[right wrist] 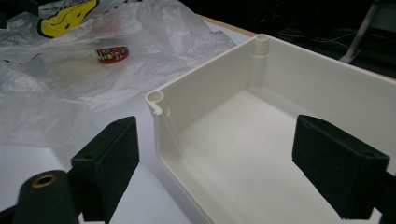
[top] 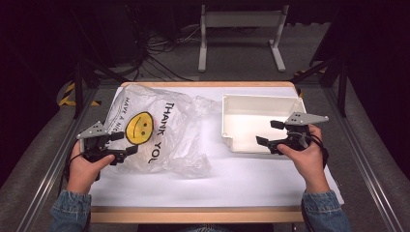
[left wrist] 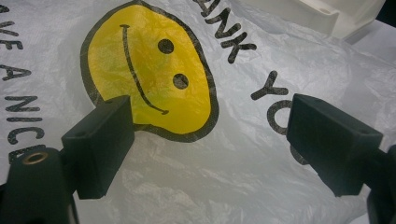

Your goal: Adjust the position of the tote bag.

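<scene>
The tabletop (top: 241, 179) carries a crumpled bag (top: 159, 130) on its left half and a white bin (top: 251, 121) on its right. The left gripper (top: 123, 144) hovers at the bag's near left edge, jaws wide apart and gripping nothing. The right gripper (top: 270, 133) hangs over the bin's near side, jaws likewise apart and empty. Through the bag shows a small red item (right wrist: 112, 53). Best to pinch a loose fold near the bag's edge, not the flat print, and lift slowly.

A crumpled plastic bag (top: 159, 133) with a yellow smiley face lies on the left of the white worktop (top: 241, 179); a white tray (top: 258, 121) sits at the right. The left gripper (top: 121, 145) hovers at the bag's near edge, fingers apart, and the right gripper (top: 268, 133), also spread, hangs over the tray's near wall.
</scene>
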The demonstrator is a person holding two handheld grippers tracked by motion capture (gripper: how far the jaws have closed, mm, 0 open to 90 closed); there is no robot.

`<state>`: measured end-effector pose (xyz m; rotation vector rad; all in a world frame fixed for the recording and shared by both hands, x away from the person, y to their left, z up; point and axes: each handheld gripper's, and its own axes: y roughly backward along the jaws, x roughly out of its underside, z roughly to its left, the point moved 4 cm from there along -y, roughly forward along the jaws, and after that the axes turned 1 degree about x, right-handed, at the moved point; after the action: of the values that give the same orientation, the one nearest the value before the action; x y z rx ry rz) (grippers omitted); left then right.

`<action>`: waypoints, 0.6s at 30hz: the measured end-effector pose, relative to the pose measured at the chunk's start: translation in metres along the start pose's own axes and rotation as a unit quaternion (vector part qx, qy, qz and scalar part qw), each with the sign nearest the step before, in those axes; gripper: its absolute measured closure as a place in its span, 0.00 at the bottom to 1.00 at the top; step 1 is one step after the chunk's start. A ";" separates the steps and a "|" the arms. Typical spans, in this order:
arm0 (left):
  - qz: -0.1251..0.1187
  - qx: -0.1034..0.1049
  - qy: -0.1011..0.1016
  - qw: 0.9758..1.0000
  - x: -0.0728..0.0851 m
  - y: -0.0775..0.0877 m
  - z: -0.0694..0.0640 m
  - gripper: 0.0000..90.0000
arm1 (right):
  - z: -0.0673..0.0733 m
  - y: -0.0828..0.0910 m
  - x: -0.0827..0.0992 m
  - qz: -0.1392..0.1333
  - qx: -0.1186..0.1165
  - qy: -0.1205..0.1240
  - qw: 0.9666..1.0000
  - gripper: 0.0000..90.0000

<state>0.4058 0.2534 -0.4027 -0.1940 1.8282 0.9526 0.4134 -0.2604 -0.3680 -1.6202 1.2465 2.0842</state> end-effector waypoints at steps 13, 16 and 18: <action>-0.011 0.027 -0.046 0.999 -0.021 0.001 -0.037 0.13 | 0.005 -0.004 -0.001 -0.004 -0.009 -0.001 1.000 0.14; -0.013 0.035 -0.055 0.998 -0.024 -0.002 -0.044 0.13 | 0.007 -0.005 -0.001 -0.003 -0.010 0.002 1.000 0.13; -0.010 0.041 -0.052 0.998 -0.025 -0.003 -0.048 0.12 | 0.008 -0.005 -0.001 -0.004 -0.011 0.002 1.000 0.13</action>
<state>0.3849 0.2109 -0.3754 -0.1083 1.7624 0.8561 0.4116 -0.2517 -0.3691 -1.6356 1.2202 2.0992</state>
